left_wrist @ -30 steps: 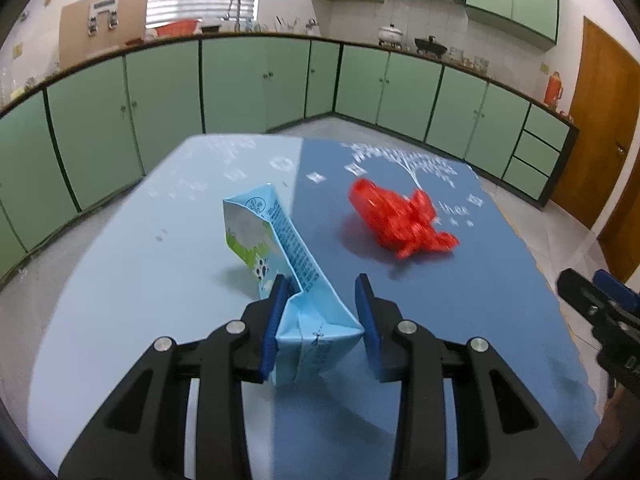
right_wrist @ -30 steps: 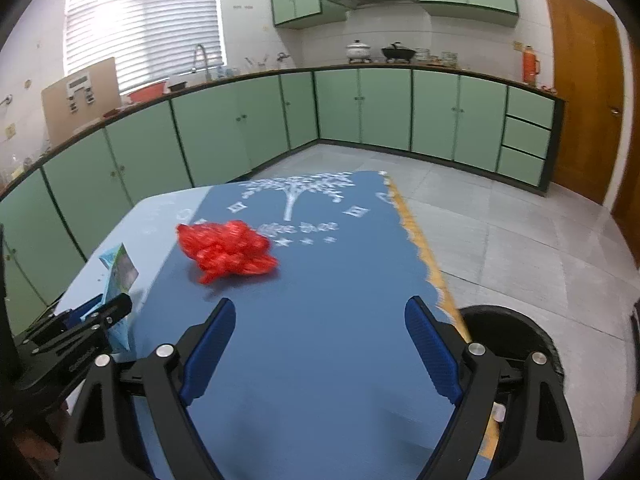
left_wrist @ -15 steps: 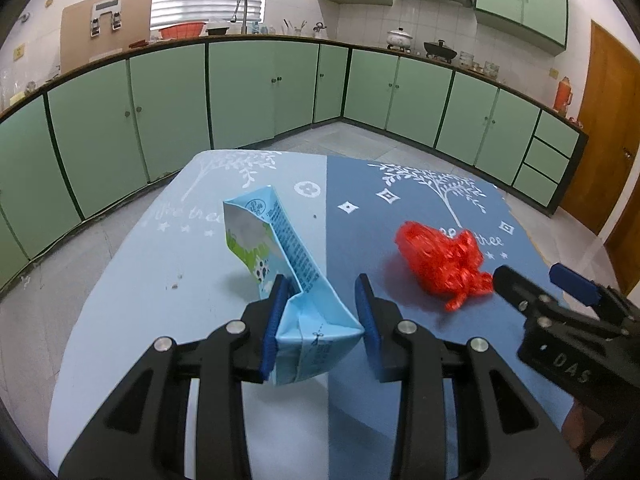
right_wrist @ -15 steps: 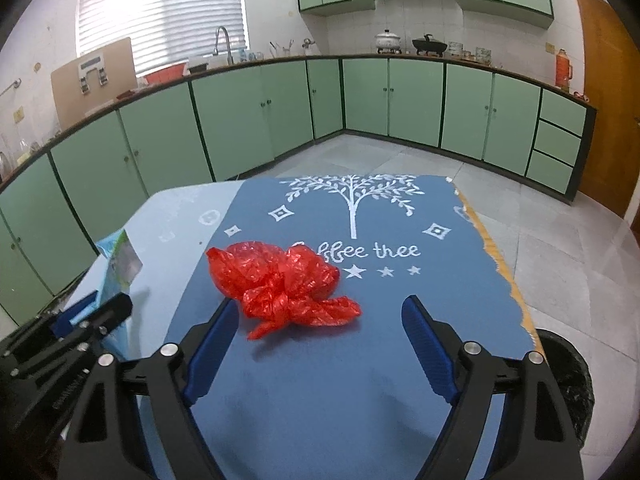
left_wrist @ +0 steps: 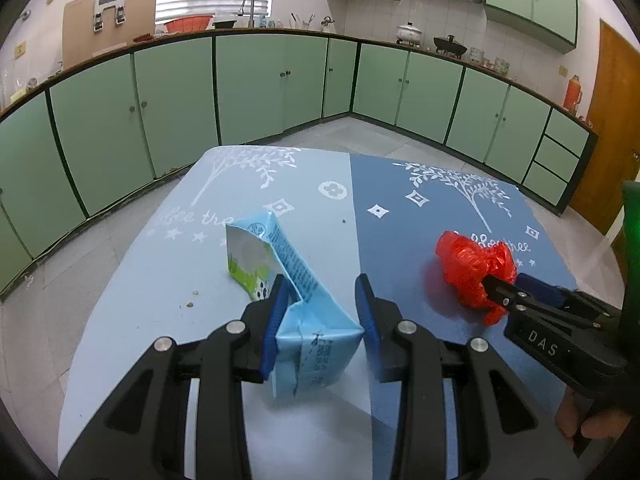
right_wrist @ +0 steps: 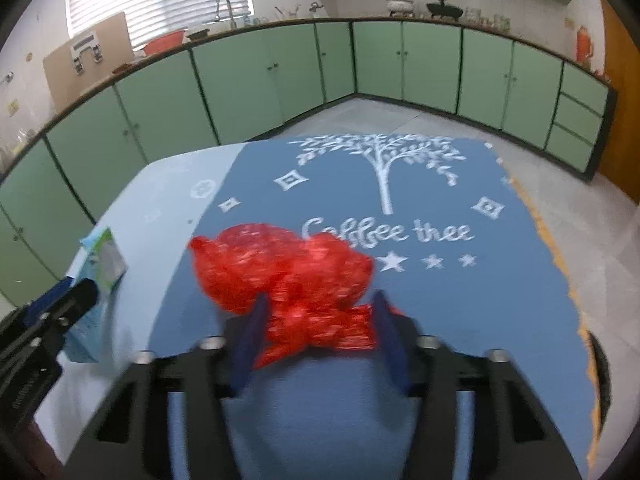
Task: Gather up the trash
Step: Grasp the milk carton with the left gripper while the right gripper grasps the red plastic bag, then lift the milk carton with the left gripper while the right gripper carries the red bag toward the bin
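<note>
Trash bag point(right_wrist: 288, 276), red and crumpled beside the milk carton point(left_wrist: 296, 312) my left gripper point(left_wrist: 320, 316) grasps, now sits between my right gripper point(right_wrist: 320, 340) jaws, which have narrowed from wide apart, so pickup looks imminent.

Tablecloth point(left_wrist: 312, 184): two-tone blue, printed with white trees and stars.
Cabinets point(left_wrist: 256, 88): green, run along the walls.
Faucet point(left_wrist: 249, 4): seen below the blinds.
Pots point(right_wrist: 400, 3): two, on the counter.
Door point(left_wrist: 612, 120): wooden, far right.

Left gripper point(left_wrist: 320, 312) clamps the milk carton point(left_wrist: 288, 280) over the tablecloth point(left_wrist: 420, 248); right gripper point(left_wrist: 504, 286) is at the red bag point(left_wrist: 468, 264)
</note>
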`<act>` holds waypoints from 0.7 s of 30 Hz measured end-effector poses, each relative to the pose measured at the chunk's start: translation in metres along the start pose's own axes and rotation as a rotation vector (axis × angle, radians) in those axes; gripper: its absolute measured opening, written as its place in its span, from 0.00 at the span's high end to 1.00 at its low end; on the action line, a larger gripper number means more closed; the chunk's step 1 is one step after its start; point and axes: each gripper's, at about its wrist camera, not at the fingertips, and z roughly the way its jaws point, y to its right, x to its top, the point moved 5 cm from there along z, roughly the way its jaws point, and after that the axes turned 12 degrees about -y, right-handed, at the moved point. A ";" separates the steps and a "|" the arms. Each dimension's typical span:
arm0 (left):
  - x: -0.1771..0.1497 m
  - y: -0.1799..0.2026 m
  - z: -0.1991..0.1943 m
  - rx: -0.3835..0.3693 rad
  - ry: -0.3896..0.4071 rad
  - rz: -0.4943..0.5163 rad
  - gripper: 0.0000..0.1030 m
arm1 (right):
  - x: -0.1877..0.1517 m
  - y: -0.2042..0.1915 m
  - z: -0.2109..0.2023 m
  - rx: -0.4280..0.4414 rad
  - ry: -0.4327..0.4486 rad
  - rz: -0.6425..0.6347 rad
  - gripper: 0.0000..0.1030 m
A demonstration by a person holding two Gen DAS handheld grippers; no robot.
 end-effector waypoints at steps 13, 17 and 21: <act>-0.013 0.014 -0.024 -0.040 0.025 0.007 0.68 | -0.011 0.007 -0.047 0.053 0.070 -0.007 0.81; -0.025 0.013 -0.039 -0.060 0.036 0.002 0.68 | -0.022 0.022 -0.072 0.034 0.099 0.010 0.81; -0.037 0.021 -0.058 -0.094 0.053 0.011 0.68 | -0.038 0.043 -0.095 0.007 0.126 0.036 0.81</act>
